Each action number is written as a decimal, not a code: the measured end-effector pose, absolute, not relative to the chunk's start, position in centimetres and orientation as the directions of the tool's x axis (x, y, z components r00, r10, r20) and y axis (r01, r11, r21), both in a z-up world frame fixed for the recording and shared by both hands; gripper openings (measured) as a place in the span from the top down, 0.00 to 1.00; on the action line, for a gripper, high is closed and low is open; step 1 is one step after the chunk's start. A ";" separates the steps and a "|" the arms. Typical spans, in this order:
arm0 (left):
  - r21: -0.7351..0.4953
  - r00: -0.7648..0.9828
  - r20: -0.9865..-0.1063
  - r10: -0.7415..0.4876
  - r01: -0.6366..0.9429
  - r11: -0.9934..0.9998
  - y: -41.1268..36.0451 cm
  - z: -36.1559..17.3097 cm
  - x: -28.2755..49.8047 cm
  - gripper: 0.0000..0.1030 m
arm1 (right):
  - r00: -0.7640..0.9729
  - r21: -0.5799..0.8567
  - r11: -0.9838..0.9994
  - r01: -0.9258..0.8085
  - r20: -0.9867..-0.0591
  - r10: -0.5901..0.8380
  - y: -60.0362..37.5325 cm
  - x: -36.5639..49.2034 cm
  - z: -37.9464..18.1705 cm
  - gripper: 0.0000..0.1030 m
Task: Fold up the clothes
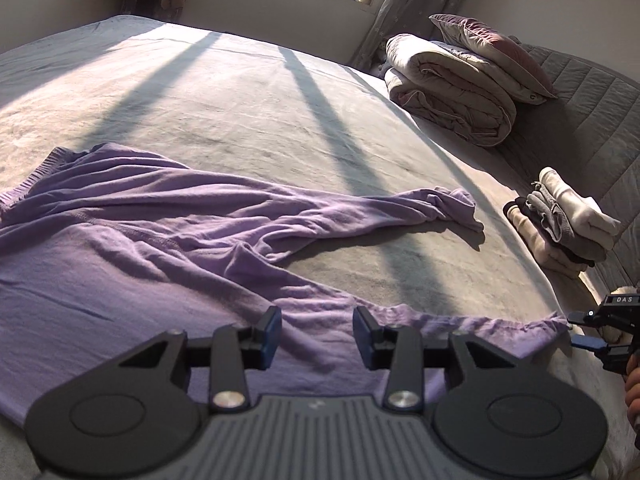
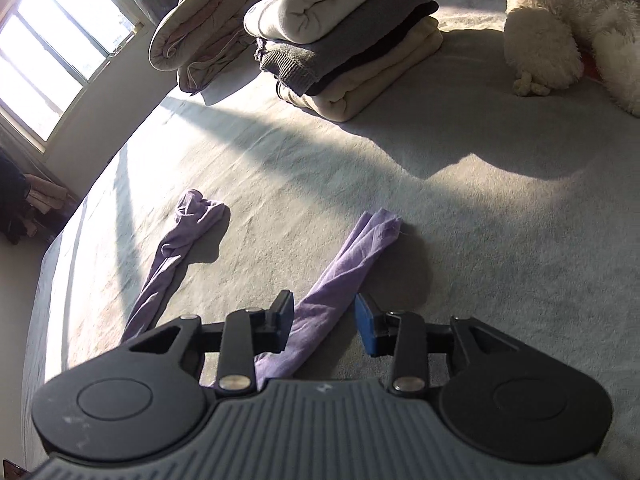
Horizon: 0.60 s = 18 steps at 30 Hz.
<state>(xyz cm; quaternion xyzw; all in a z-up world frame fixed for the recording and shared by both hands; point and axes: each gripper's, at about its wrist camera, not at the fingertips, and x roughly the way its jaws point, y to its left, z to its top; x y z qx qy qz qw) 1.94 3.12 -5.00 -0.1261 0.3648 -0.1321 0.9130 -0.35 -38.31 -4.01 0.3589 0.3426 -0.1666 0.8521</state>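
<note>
Lilac garment (image 1: 168,216), one, soft and creased on grey bed (image 1: 248,112), one folded stack (image 2: 344,40), left gripper (image 1: 318,332) and right gripper (image 2: 325,320) part-open, empty.

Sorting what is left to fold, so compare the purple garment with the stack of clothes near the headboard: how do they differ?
The purple garment lies spread and wrinkled, sleeve stretched out; the stack of clothes is neatly folded. The garment is one purple piece; the stack layers cream, grey and dark pieces. The garment covers far more of the bed than the compact stack. Both rest on that same bed.
</note>
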 end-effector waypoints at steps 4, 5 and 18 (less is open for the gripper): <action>-0.328 0.686 -0.637 -0.351 0.170 0.929 1.5 -5.5 2.7 0.61 | 0.713 0.506 0.670 0.543 -0.699 -0.050 -40.1 0.5 -4.9 0.71; -0.329 0.682 -0.640 -0.354 0.173 0.928 1.1 -5.6 2.9 0.61 | 0.711 0.505 0.669 0.546 -0.701 -0.051 -40.3 0.7 -4.9 0.76; -0.348 0.644 -0.604 -0.469 0.317 0.882 -1.8 -6.3 2.7 0.61 | 0.748 0.464 0.724 0.511 -0.655 -0.108 -40.5 4.2 -4.2 0.99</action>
